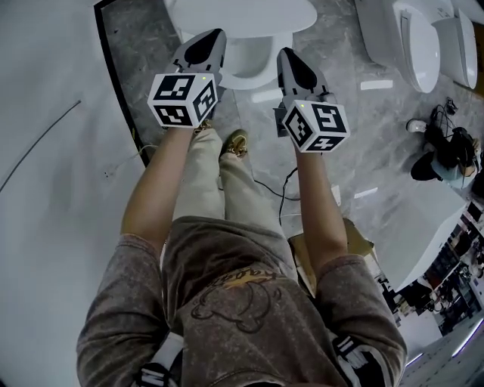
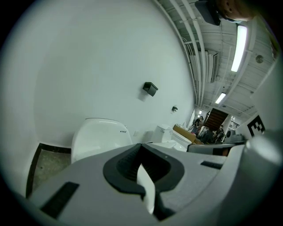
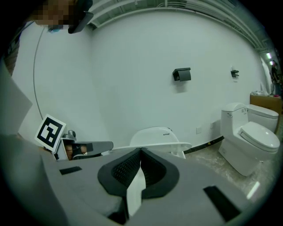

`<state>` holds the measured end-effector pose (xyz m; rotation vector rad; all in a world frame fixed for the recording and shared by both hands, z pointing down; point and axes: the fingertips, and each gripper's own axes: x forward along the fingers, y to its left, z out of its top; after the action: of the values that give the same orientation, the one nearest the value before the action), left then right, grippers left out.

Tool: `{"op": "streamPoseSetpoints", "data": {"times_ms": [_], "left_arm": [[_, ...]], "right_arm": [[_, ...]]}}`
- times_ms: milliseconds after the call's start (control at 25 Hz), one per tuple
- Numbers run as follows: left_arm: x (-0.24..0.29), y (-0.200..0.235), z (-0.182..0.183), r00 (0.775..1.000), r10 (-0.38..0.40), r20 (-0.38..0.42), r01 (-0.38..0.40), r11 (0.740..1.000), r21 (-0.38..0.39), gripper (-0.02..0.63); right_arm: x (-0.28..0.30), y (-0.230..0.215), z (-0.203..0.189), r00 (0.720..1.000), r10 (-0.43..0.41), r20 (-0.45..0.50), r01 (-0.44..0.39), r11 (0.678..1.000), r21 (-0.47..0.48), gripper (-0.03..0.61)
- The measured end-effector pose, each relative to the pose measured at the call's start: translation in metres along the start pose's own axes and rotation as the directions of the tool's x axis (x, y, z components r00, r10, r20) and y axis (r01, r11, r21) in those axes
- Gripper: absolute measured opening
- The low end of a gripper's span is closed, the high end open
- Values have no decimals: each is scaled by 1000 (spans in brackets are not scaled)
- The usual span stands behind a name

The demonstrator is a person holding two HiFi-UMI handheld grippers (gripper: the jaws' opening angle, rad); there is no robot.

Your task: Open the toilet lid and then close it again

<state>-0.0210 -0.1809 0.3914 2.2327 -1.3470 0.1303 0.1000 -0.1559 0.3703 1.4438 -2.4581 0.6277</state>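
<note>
The left gripper is held out in front of the person, short of the toilet. Its jaws are pressed together and nothing is held between them. The lid is seen ahead, beyond the tips of both grippers, and it is touched by neither. In the two gripper views it appears to be raised and leaned back toward the wall, with the seat lying flat under it, so the closing is judged to be the step not yet done. The right gripper is held about level with the left one, and its jaws are also together and empty.

With both pairs of jaws closed, the lid can only be pushed, not gripped. If it is tipped forward by a smooth closed tip, the tip may slide off and the lid may fall onto the seat with a slam. If it is pushed off-centre by one gripper only, the hinge may be strained. A cable lies on the floor near the feet and could be caught when a step forward is taken.
</note>
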Motion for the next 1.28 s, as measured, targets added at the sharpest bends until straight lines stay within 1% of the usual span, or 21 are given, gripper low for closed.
{"op": "streamPoseSetpoints", "data": {"times_ms": [160,360,520,760,880,1040,1280], "left_arm": [[-4,-1,-38,1000,7,-25,-7,1000,5,8],[-9,-7,-92,997,12,-80,-13,1000,-6,9],[-15,-11,-137,992,18,-126,-19,1000,-6,8],[-12,-2,-194,983,28,-183,-29,1000,-7,8],[-9,2,-221,979,21,-205,-21,1000,-2,8],[-4,11,-252,976,13,-216,-13,1000,0,8],[6,22,-291,972,15,-235,-13,1000,9,8]], "right_arm": [[-1,-2,-32,1000,7,-13,-7,1000,12,26],[-6,-8,-65,1000,12,-25,-11,999,34,26],[-16,-10,-100,999,15,-39,-13,999,47,26],[-18,-20,-154,997,4,-73,2,997,80,26],[-20,-25,-177,996,-1,-84,8,996,89,26],[-13,-30,-204,996,-8,-92,17,995,97,26],[-4,-31,-247,994,10,-110,3,992,125,26]]}}
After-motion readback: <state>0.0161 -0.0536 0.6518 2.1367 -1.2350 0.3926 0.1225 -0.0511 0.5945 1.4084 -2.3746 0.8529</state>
